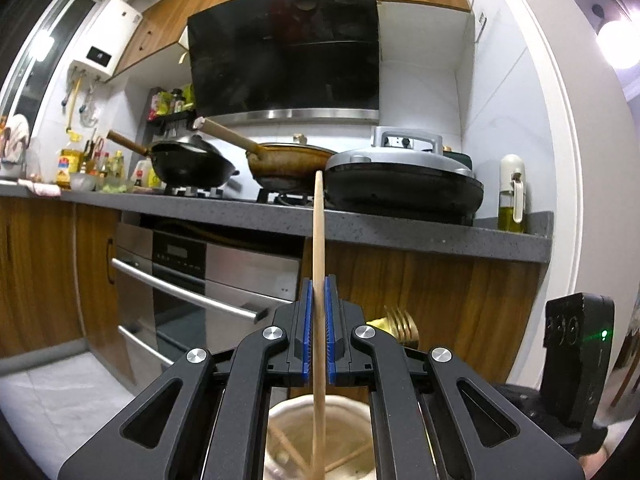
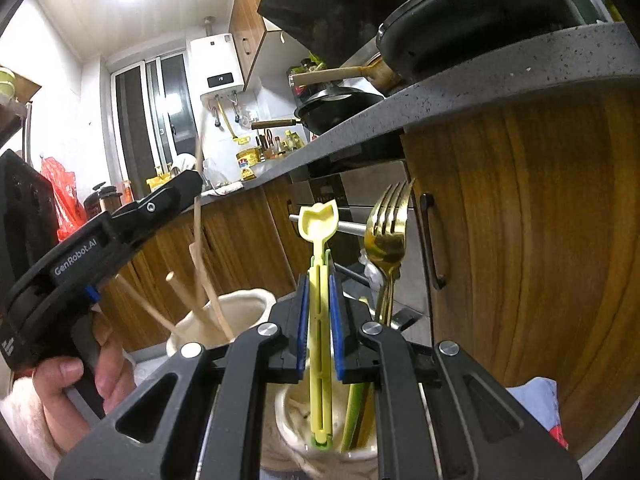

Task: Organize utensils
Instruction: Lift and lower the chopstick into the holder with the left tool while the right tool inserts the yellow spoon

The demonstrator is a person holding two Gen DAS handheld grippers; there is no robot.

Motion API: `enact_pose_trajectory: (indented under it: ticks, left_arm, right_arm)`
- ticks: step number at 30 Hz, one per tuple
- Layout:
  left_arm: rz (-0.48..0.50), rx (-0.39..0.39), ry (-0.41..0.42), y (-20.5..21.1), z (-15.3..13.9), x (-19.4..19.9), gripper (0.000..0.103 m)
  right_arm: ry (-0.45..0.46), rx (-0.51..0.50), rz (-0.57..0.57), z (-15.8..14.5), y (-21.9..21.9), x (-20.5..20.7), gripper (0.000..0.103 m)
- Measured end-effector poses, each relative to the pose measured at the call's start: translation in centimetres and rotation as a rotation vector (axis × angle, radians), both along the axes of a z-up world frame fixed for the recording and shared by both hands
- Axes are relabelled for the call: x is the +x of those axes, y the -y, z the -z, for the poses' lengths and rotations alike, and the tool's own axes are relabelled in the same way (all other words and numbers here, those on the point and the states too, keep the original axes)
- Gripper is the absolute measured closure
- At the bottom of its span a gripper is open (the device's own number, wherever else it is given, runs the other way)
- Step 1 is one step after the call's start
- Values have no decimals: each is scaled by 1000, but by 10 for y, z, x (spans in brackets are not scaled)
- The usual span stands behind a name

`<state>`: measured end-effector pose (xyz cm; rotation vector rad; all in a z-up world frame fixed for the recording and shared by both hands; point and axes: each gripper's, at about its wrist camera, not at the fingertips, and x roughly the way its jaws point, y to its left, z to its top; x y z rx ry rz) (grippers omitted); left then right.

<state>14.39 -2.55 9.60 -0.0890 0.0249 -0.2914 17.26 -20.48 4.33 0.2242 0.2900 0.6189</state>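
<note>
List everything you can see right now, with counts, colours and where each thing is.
Wooden chopstick: one, tan, upright in left claw.
Yellow plastic scoop: one, in right claw.
Gold metal forks: several, standing right of the scoop.
Cream ceramic holders: two, below the claws.
Black wok: one, on stove.
Brown frying pan: one, on stove.
Grey electric griddle: one, on counter.
Left claw: black, blue pads.
Right claw: same.

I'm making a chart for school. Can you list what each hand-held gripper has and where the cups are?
left hand-held gripper: shut on wooden chopstick
right hand-held gripper: shut on yellow scoop
cream cup: below the left one, holds wooden sticks
second cup: below the right one
gold forks: standing beside the scoop
</note>
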Motion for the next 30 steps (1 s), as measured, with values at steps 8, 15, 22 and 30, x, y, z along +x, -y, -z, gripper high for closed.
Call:
enact_pose_trajectory:
  ticks: [8,15,22,30]
  left_arm:
    - [-31,58,-20,-8,-2,-17,96]
    - [-51,80,-62,-8,3,-22,91]
    - [-64,104,-76,-6,3,-27,78]
    - [-95,94,-77,-7,0,-51,50]
  right_arm:
    - [-39,-59,46,6,5,-15,93]
    - [-86,-47,91,12,13,-11,86]
    - [-89,-6,102,8,25,-15,65]
    - [-106,-89,150,4,32,-39,40]
